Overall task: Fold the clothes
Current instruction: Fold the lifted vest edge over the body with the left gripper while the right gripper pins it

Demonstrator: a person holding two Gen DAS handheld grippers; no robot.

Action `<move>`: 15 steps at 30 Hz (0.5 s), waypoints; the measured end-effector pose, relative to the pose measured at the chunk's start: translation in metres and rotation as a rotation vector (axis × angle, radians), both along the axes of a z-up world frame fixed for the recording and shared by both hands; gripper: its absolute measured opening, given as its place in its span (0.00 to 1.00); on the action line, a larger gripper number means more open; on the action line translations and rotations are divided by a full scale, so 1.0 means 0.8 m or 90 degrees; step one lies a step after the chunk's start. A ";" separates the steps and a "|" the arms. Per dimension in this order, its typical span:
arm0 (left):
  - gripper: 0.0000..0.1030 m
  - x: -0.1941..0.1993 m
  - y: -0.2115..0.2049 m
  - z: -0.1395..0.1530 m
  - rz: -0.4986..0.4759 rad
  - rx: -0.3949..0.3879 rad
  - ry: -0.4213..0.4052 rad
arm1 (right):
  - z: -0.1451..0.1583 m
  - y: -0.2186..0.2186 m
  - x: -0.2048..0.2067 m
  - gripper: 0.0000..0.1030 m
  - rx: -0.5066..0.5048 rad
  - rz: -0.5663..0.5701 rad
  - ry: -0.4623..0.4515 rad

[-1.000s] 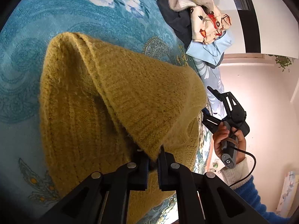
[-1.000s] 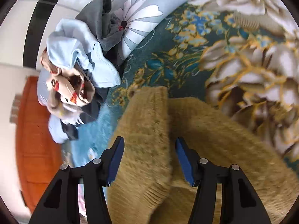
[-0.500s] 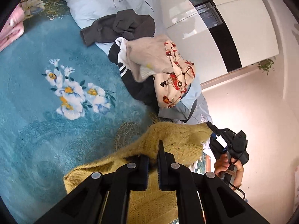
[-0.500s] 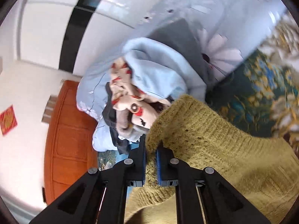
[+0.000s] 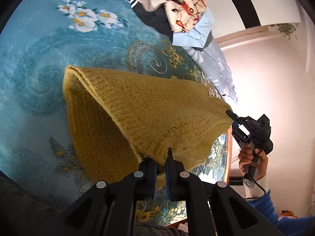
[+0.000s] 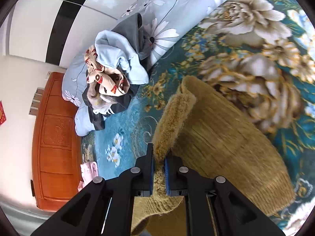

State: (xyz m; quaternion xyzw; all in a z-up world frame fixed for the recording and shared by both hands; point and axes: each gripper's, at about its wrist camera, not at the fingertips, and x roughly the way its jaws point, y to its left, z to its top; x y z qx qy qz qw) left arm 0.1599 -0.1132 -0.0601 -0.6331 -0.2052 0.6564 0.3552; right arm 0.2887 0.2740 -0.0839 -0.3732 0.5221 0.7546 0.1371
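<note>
Lifted up off the blue flowery blanket (image 5: 35, 63) since a second ago, that yellow woolly sweater (image 5: 149, 110), with one edge pulled tight between both grippers. Closed down since then too, the right gripper (image 6: 158, 164), after standing open around a fold. Now pinched shut on a thick fuzzy edge of the sweater, with blue pads pressing from both sides. Left gripper (image 5: 161, 164) clamped tight on a lower corner, cloth squeezed between the black fingers (image 5: 173, 169). Seen from the left wrist, pulled up like a tent: one corner at the left jaws, the other at the far right gripper (image 5: 230, 115), held by a hand (image 5: 253, 163) in a blue sleeve (image 5: 263, 210). Rest of the sweater hanging down toward the blanket. Small white letters on the far gripper's body, too tiny to read; a round logo on its handle, maybe a G. Mustard yellow, knitted in ribs, soft and hairy at the edges, thicker along the hem. Farther back, a messy pile of clothes (image 6: 110, 78) on a pale flowered quilt (image 6: 173, 9). Small pink thing (image 6: 88, 170) lying near the orange wooden headboard (image 6: 55, 137).
</note>
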 end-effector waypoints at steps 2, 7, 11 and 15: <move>0.07 0.012 0.002 -0.004 -0.016 -0.022 -0.003 | 0.002 -0.011 0.023 0.09 0.027 0.020 -0.032; 0.07 0.032 0.008 -0.046 -0.027 -0.080 -0.078 | -0.051 -0.027 0.072 0.09 0.008 0.020 -0.143; 0.08 0.047 0.013 -0.047 -0.057 -0.103 -0.080 | -0.087 -0.036 0.095 0.09 -0.009 0.019 -0.217; 0.10 0.054 0.023 -0.045 -0.089 -0.121 -0.084 | -0.096 -0.035 0.106 0.09 -0.004 0.024 -0.255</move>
